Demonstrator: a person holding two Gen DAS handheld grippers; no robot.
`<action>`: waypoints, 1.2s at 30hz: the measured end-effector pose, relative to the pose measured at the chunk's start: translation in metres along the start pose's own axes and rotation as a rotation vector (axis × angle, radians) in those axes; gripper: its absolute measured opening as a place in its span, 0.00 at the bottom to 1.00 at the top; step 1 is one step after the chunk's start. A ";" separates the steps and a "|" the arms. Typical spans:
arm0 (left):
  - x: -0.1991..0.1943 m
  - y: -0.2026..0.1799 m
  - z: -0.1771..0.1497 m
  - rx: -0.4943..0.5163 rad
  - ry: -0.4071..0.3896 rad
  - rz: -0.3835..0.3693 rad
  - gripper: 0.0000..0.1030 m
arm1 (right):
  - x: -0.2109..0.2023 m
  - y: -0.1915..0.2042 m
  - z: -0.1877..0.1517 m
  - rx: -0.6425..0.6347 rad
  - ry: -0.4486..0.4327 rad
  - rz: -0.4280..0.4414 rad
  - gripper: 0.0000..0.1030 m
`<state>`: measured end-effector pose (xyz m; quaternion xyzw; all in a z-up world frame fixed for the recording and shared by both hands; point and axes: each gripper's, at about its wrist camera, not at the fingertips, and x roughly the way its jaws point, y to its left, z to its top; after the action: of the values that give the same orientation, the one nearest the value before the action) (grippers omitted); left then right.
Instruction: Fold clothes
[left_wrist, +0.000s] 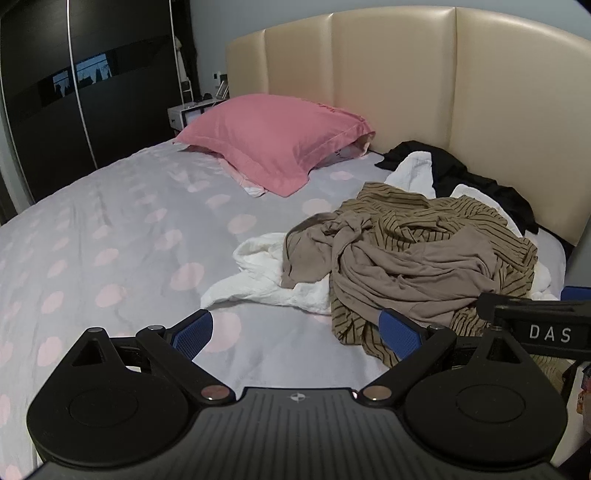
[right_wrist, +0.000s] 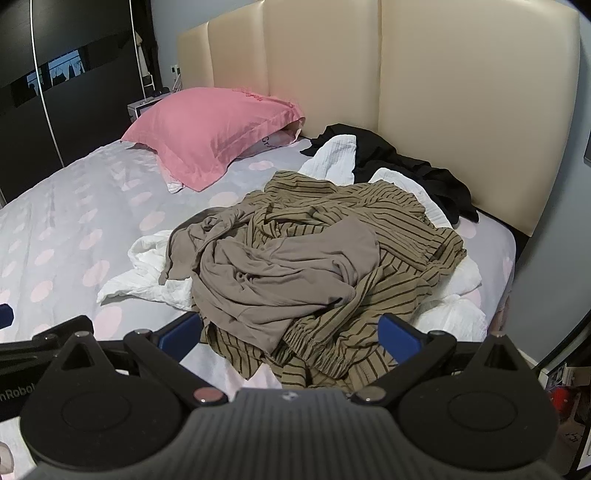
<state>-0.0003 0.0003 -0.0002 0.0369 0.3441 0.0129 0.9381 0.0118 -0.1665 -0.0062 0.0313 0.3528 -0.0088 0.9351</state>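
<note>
Both claws are held wide apart with nothing between their blue pads: the left gripper (left_wrist: 295, 332) hovers over bare sheet just left of the pile, and the right gripper (right_wrist: 290, 332) hangs over the pile's near edge.

Ahead of the claws, a crumpled heap of clothes is seen on the bed. A plain taupe top (right_wrist: 273, 273) is draped uppermost, over an olive striped garment (right_wrist: 406, 236) whose elastic hem falls toward the right claw. White garments (right_wrist: 147, 273) are spread beneath and to both sides, and a black garment (right_wrist: 406, 166) is bunched farthest away, against the beige headboard (right_wrist: 461, 92).

No folded piece or tidy stack is shown in either view; every garment visible is left bundled, so all the folding in sight remains to be done.

Beyond the heap to the left, a pink pillow (left_wrist: 273, 140) is laid on the grey sheet with pink dots (left_wrist: 110, 229).

More open sheet and the dark wardrobe (left_wrist: 92, 74) are revealed by the left view. The pile's right edge, with white cloth at the mattress edge, is shown fully only by the right view.
</note>
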 end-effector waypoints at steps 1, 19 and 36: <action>0.000 0.001 -0.001 -0.002 -0.005 -0.003 0.95 | 0.000 0.001 0.000 -0.001 -0.001 0.000 0.99; 0.001 0.001 -0.001 -0.019 0.042 -0.012 0.95 | -0.005 0.010 0.005 -0.022 -0.016 0.004 0.99; 0.002 0.005 -0.004 -0.022 0.048 -0.013 0.95 | -0.003 0.009 0.000 -0.034 -0.022 -0.005 0.99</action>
<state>-0.0016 0.0053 -0.0037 0.0242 0.3665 0.0113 0.9301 0.0093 -0.1577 -0.0037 0.0143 0.3426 -0.0054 0.9394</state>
